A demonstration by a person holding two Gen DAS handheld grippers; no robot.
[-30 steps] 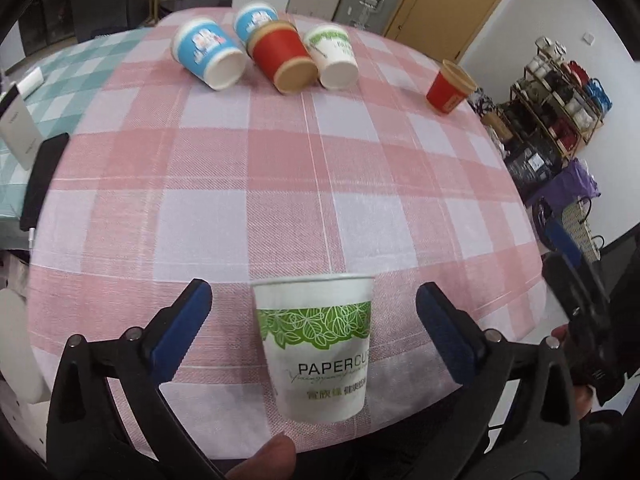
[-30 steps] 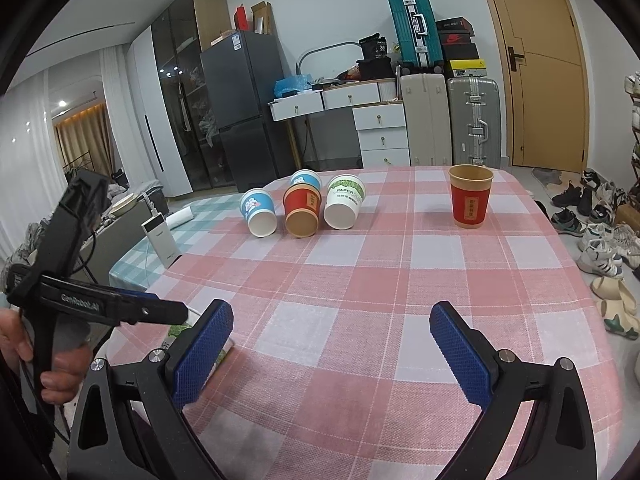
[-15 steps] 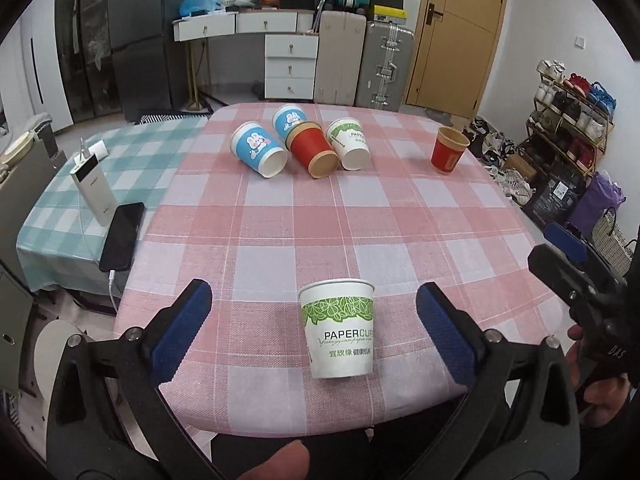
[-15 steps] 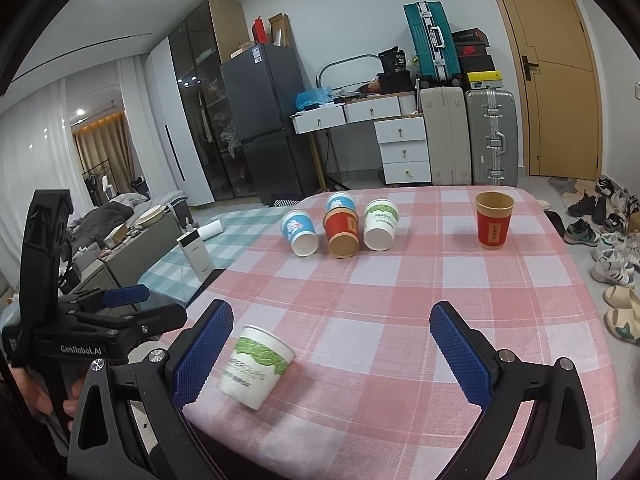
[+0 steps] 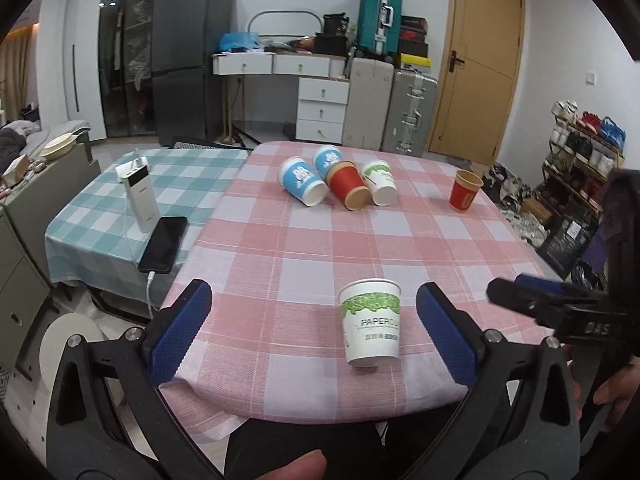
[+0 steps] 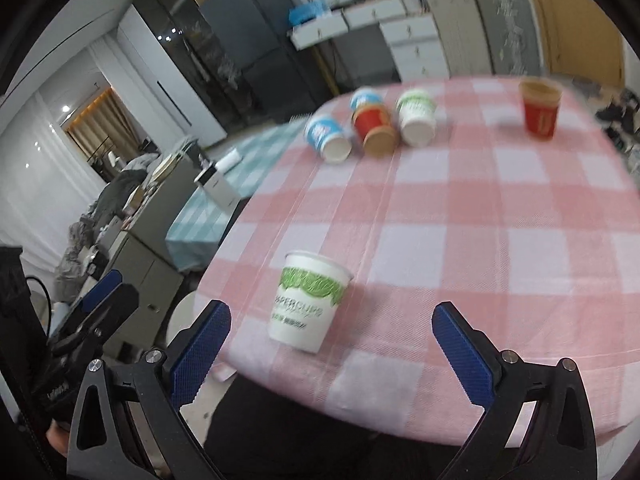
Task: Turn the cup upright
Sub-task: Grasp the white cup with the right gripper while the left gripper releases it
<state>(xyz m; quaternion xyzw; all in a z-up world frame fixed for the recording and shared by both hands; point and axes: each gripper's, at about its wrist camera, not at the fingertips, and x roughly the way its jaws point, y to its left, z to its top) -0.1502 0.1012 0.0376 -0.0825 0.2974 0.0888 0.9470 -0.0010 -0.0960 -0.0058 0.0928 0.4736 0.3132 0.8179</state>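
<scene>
A white paper cup with a green leaf band [image 5: 370,322] stands upright near the front edge of the pink checked table [image 5: 360,240]; it also shows in the right wrist view [image 6: 308,300]. My left gripper [image 5: 316,336] is open and empty, drawn back from the cup. My right gripper [image 6: 332,344] is open and empty, also short of the cup. Several cups lie on their sides at the far end: a blue one [image 5: 302,181], a red one [image 5: 347,185] and a white-green one [image 5: 379,182]. A red cup [image 5: 464,191] stands upright at the far right.
A teal checked side table [image 5: 152,184] at the left holds a white power bank [image 5: 138,190] and a black phone [image 5: 164,244]. Suitcases, drawers and a fridge stand behind. A shoe rack [image 5: 580,160] is at the right.
The left gripper has pulled back and levelled out, leaving the white-green cup standing upright on the table. The right gripper has tilted down and swung left towards that cup.
</scene>
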